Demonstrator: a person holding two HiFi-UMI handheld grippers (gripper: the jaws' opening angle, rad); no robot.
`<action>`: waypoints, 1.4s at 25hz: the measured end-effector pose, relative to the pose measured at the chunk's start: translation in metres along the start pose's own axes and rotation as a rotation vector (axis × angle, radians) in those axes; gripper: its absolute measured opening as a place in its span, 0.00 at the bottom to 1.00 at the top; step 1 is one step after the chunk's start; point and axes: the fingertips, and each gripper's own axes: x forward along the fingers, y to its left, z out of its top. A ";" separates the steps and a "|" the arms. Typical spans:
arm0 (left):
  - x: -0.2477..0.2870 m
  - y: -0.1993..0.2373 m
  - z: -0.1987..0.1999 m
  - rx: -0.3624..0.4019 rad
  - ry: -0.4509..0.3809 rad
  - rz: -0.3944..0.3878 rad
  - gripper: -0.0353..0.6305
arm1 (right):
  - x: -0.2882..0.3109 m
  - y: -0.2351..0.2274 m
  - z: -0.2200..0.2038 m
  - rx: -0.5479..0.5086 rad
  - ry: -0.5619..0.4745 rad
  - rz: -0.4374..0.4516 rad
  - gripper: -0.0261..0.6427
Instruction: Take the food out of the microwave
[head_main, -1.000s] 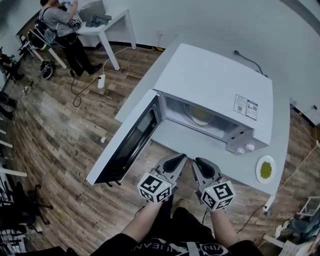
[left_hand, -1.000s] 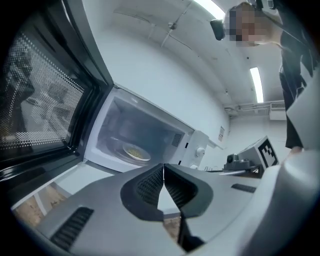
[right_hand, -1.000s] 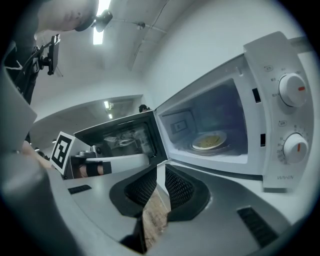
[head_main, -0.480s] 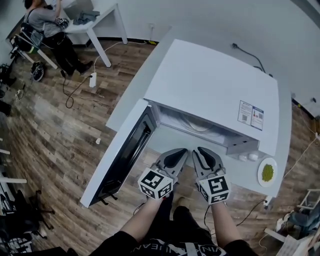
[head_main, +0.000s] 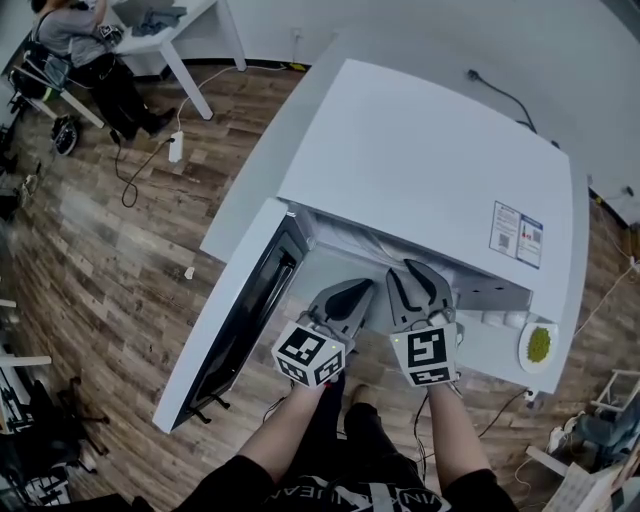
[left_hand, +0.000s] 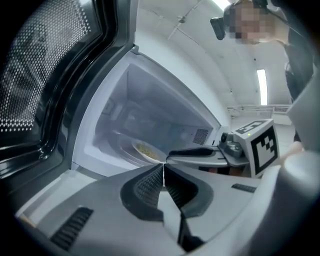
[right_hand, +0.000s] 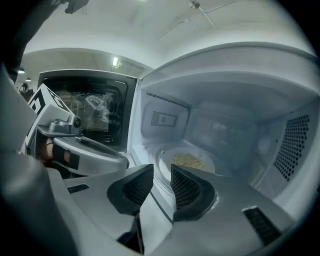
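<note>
The white microwave (head_main: 430, 180) stands on a white table with its door (head_main: 240, 320) swung wide open to the left. Inside, on the turntable, sits a white plate of pale yellow food (right_hand: 189, 161), also seen in the left gripper view (left_hand: 146, 150); the microwave's top hides it in the head view. My left gripper (head_main: 365, 290) is shut and empty (left_hand: 163, 167), just before the opening. Beside it my right gripper (head_main: 415, 270) reaches the opening's edge; its jaws (right_hand: 161, 172) are opening, a narrow gap with nothing between them.
A small plate of green food (head_main: 537, 343) lies on the table (head_main: 490, 352) right of the microwave. The open door blocks the left side. A power cable (head_main: 500, 95) runs behind the microwave. A person (head_main: 70, 35) sits at a far desk.
Both grippers moved forward to the microwave's opening. The right gripper rolled upright and its jaws parted slightly. The head view came closer, so the plate went out of sight under the microwave's top.
</note>
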 end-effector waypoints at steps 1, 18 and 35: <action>0.001 0.001 -0.001 -0.003 0.001 0.001 0.07 | 0.003 -0.002 -0.001 -0.019 0.015 -0.004 0.18; -0.002 0.011 -0.007 -0.060 -0.002 0.029 0.07 | 0.016 0.004 -0.013 -0.199 0.072 -0.008 0.16; 0.008 -0.002 0.001 -0.408 -0.029 -0.066 0.26 | -0.025 0.039 -0.017 -0.238 -0.026 0.067 0.15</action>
